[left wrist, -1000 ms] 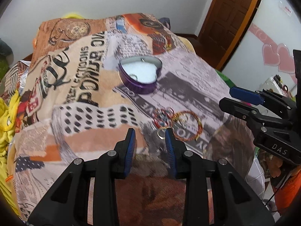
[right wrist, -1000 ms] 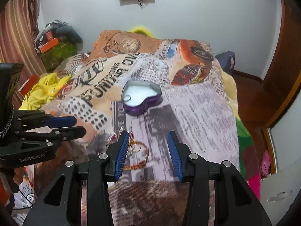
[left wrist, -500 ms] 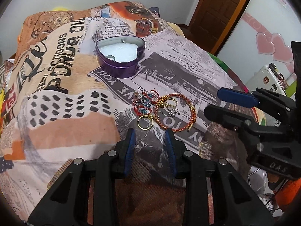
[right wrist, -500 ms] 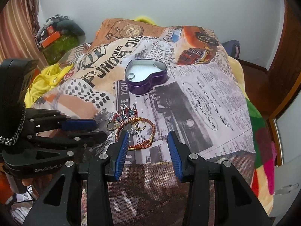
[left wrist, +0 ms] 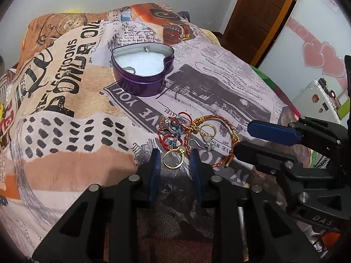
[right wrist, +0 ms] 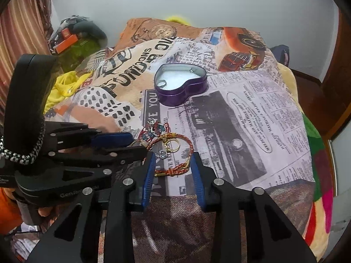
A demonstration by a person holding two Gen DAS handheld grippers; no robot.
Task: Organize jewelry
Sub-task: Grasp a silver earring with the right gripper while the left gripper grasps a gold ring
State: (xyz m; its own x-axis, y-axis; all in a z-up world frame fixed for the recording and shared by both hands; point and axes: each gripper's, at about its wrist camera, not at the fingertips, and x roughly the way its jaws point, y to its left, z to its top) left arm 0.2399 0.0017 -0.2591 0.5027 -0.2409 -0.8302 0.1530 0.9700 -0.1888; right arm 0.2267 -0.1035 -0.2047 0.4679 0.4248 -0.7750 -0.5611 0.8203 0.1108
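A bed fills the room, covered by a blanket (right wrist: 252, 114) printed with newspaper columns and vintage cars. Plain pale walls (right wrist: 241, 11) stand behind it. A brown wooden door (left wrist: 261, 15) stands at right, striped curtains (right wrist: 19, 32) hang at left, and pink heart decals (left wrist: 322, 57) mark a white panel.

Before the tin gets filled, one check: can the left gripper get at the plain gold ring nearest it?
Probably yes. The left gripper already has the plain gold ring between its closing jaws, pads not yet touching. The red beaded bracelet crowds it from behind.
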